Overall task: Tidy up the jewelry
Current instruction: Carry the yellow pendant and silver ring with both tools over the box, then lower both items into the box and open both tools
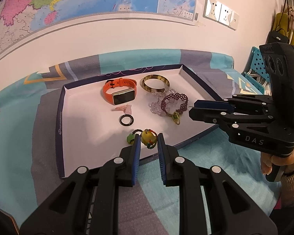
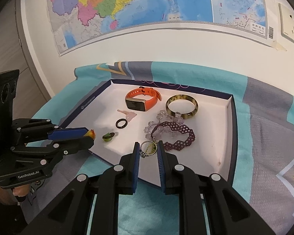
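Note:
A shallow white tray (image 1: 84, 117) with a dark blue rim lies on the bedspread. My left gripper (image 1: 149, 137) is at the tray's near edge, shut on a yellow bead charm (image 1: 147, 138) with a beaded cord; a green piece (image 1: 130, 138) lies just left of it. My right gripper (image 2: 148, 144) is over the tray's near edge, shut on a thin silver ring (image 2: 146, 149) that carries a green charm. A purple beaded bracelet (image 2: 178, 135) lies just beyond its tips. In the left wrist view the right gripper (image 1: 192, 110) comes in from the right.
In the tray also lie an orange smartwatch (image 2: 141, 101), a tortoiseshell bangle (image 2: 181, 104), a clear crystal bracelet (image 2: 162, 117), a black ring (image 2: 121, 123) and a small pink piece (image 2: 128, 114). The wall with a map is close behind. A blue pegboard crate (image 1: 256, 74) stands right.

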The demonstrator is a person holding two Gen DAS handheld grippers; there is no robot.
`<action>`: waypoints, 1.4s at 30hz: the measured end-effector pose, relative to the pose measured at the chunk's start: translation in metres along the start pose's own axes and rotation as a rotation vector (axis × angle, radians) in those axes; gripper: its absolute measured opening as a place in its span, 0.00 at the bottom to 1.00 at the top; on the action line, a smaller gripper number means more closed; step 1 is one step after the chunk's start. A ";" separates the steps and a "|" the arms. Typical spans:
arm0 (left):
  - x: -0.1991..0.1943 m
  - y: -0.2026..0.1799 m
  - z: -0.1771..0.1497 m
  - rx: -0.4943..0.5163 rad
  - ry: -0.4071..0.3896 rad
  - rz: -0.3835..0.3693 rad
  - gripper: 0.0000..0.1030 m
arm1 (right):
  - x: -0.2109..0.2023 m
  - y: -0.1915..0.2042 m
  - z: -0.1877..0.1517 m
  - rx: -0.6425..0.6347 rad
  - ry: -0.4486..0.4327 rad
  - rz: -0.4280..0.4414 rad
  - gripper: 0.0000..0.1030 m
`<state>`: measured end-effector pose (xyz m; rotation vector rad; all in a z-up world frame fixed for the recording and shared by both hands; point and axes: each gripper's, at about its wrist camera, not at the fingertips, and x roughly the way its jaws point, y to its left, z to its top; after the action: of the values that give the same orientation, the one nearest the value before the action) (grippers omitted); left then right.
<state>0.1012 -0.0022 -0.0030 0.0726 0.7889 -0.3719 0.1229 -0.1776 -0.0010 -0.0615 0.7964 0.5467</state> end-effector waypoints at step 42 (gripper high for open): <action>0.029 0.006 0.001 -0.030 0.045 0.038 0.22 | 0.027 -0.010 -0.004 0.043 0.063 -0.035 0.22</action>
<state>0.1228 -0.0054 -0.0227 0.0675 0.8364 -0.3234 0.1405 -0.1752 -0.0239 -0.0538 0.8666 0.4961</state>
